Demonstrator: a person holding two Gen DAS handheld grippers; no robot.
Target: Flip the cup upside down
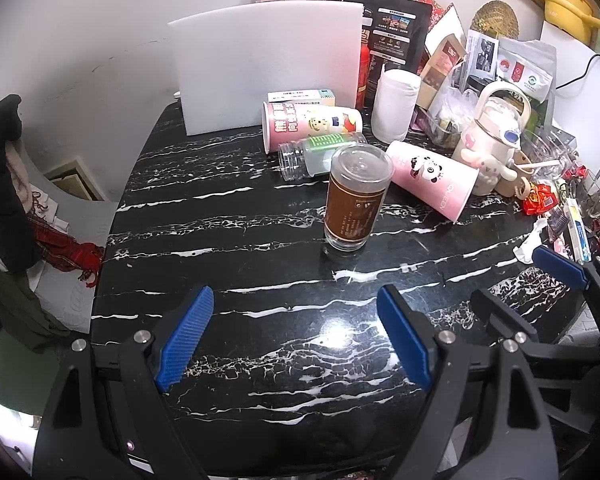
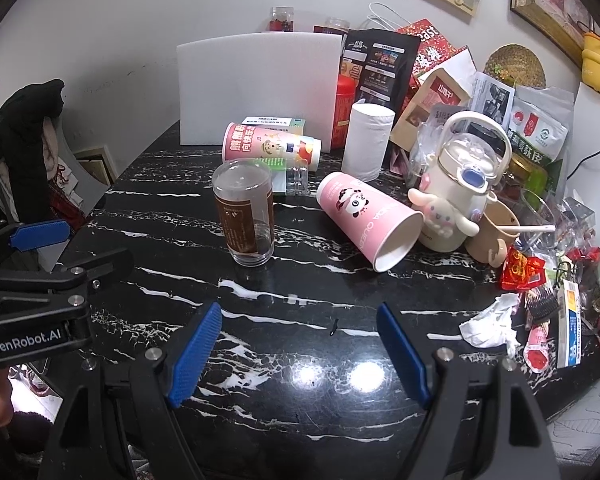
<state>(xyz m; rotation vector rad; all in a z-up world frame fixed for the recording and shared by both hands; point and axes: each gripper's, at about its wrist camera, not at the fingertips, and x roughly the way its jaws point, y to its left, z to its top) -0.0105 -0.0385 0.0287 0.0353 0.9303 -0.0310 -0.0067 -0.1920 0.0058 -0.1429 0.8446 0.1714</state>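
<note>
So the cup [image 1: 356,198] here is the clear one with the brown label, standing on the black marbled desk [image 1: 260,320] pretty much in the middle. Honestly I can't tell which end is up: the top looks like a flat closed disc, so it might already be flipped, or it's just glare on the rim. My guess is it's either step one (nothing grabbed yet) or everything's done.

Right behind it there's a clear bottle [image 1: 320,156] lying on its side, a pink panda cup [image 1: 432,178] tipped over just to the right, and another pink printed cup [image 1: 312,122] lying further back. A white roll [image 1: 396,106] and a cartoon-dog water bottle [image 1: 492,140] sit in the clutter on the right.

Both tongs are wide open and holding nothing. The left tongs [image 1: 296,340] hover over bare desk, the cup ahead of them and apart. The right tongs [image 2: 300,354] are the same, with the cup ahead and to their left.

If it does need flipping, the next move is closing in around the cup's side without knocking the bottle behind it.
</note>
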